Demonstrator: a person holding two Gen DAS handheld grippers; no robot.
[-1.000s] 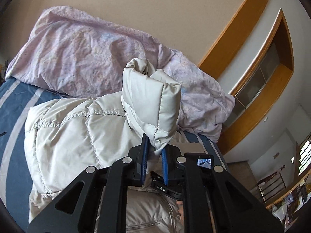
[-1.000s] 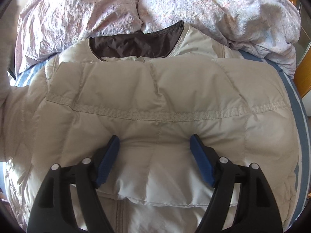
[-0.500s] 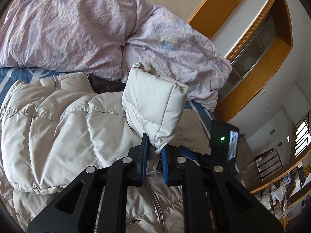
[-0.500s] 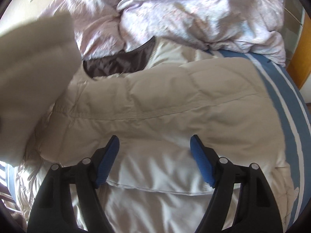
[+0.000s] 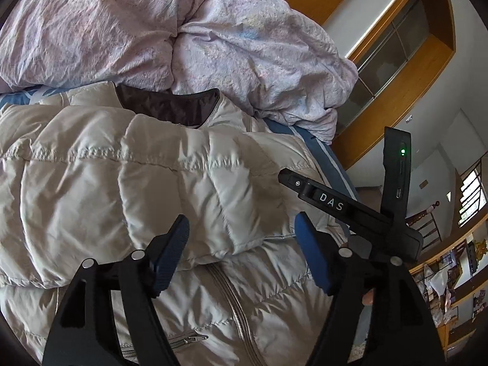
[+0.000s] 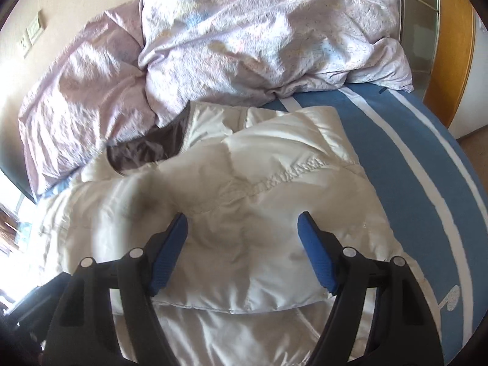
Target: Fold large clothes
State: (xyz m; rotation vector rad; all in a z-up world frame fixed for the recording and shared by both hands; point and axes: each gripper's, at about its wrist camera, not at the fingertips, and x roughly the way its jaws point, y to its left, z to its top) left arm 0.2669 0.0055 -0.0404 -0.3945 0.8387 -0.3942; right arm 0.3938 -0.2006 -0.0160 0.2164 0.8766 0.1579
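Lying spread on the bed, the cream puffer jacket (image 5: 170, 183) has its sleeves folded across its front, with the dark lining at the collar (image 5: 164, 108) turned toward the far end. The left gripper (image 5: 241, 244) hangs just above the jacket; its jaws have just been opening and now stand wide apart, with nothing pinched between the blue pads (image 5: 170, 253), only quilted fabric lying below them. The right gripper (image 6: 242, 244) is also spread wide over the folded sleeve, its pads clear of the cloth as far as I can see. In the left wrist view, the other gripper's black body pokes in from the right side, showing a small green light. A crumpled lilac duvet (image 5: 189, 39) is heaped at the far end of the bed, touching the jacket's collar. The blue sheet with white stripes (image 6: 427, 164) shows bare to the right of the jacket. A zip (image 5: 235, 302) runs down the jacket's near part.
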